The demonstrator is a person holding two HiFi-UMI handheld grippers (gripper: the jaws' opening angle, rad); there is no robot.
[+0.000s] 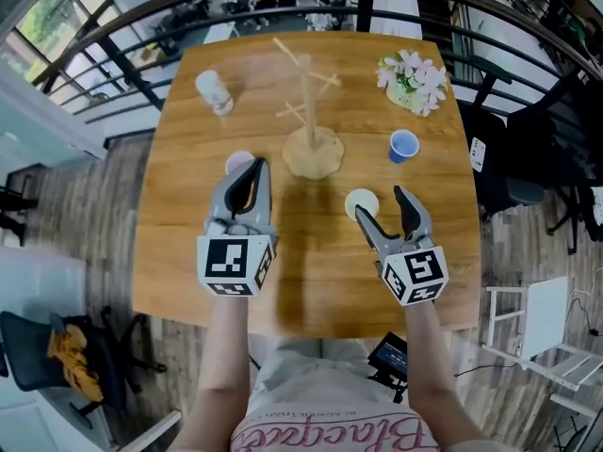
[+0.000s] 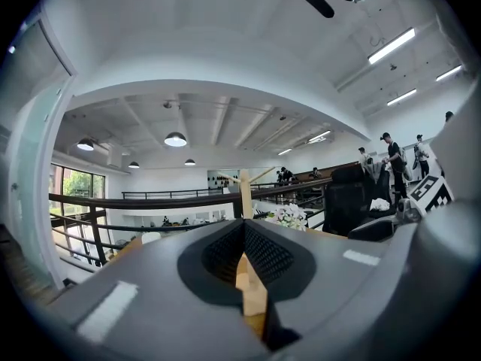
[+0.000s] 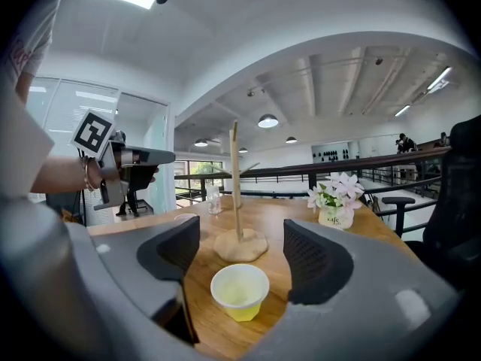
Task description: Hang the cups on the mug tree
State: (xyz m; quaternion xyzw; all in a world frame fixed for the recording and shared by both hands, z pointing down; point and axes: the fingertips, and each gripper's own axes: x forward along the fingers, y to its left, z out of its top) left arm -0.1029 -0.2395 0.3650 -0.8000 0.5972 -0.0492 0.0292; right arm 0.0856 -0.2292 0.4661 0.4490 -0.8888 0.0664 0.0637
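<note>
The wooden mug tree [image 1: 311, 111] stands mid-table on its round base. A yellow cup [image 1: 362, 203] sits upright on the table; in the right gripper view the yellow cup [image 3: 240, 291] lies between the jaws of my right gripper [image 3: 242, 250], which stand wide and clear of it. From above, my right gripper [image 1: 381, 202] is open around that cup. My left gripper [image 1: 256, 166] is shut and empty, its tip beside a pink cup [image 1: 238, 163]. A blue cup [image 1: 403, 145] stands right of the tree. In the left gripper view my left gripper [image 2: 242, 228] points at the mug tree [image 2: 246, 194].
A clear glass jar [image 1: 215, 92] stands at the back left and a pot of pink-white flowers [image 1: 415, 81] at the back right. A black railing runs beyond the table's far edge [image 1: 311, 36]. An office chair stands past the right side.
</note>
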